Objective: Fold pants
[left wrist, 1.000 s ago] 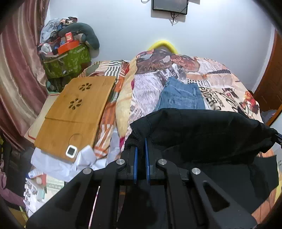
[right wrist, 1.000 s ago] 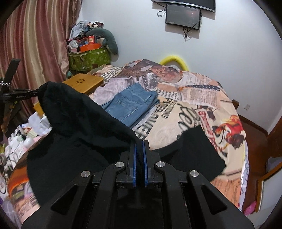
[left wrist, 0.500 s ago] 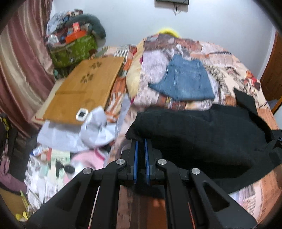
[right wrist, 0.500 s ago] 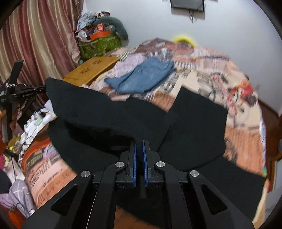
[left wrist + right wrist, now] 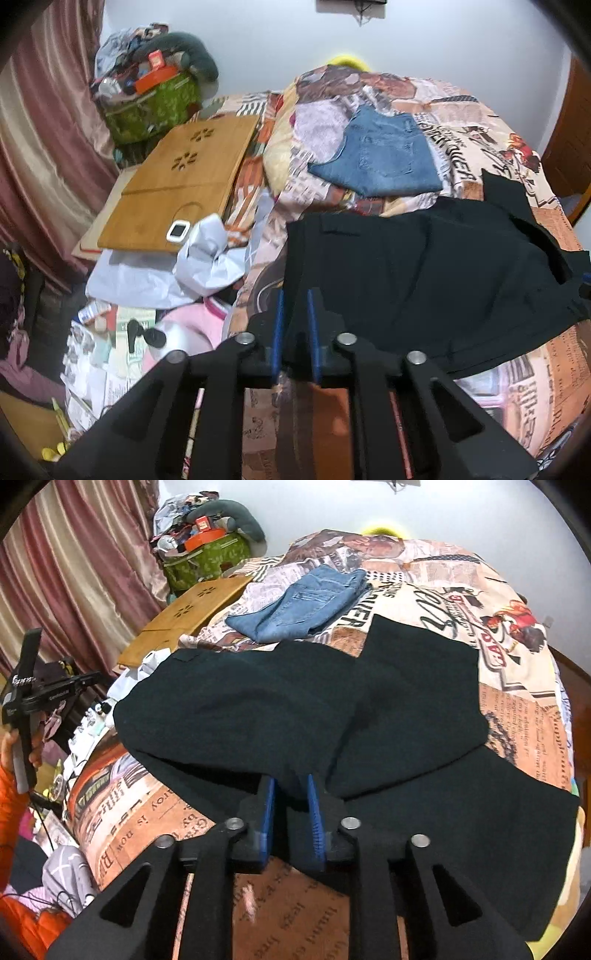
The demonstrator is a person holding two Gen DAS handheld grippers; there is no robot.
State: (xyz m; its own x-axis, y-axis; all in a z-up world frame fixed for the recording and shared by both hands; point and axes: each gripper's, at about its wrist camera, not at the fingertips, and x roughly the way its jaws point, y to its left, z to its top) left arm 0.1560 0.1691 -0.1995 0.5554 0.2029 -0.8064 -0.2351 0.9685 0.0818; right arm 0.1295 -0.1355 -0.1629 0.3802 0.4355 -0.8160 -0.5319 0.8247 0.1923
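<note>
Newspaper-print bedding covers the bed (image 5: 517, 387) you are working on, with a white wall behind its head and striped maroon curtains (image 5: 74, 572) along the side. Take the folded blue jeans (image 5: 380, 155) as your landmark: they lie flat toward the head of the bed. Just on the near side of them the black pants (image 5: 295, 709) lie spread across the bedding, folded over on themselves, one leg reaching out past the jeans' right. Left of the jeans, off the mattress edge, a bamboo lap tray (image 5: 177, 177) rests tilted with a small white device (image 5: 178, 230) at its near edge and crumpled white paper (image 5: 207, 254) beside it. Farther back from the jeans, in the corner, a green patterned bag (image 5: 155, 107) is stuffed full, an orange box and a grey cushion heaped on top.

Your left gripper (image 5: 294, 328) has its jaws opening, black cloth lying loose between them. Your right gripper (image 5: 291, 808) is likewise letting go, a ridge of the pants between its blue pads (image 5: 317, 827).
</note>
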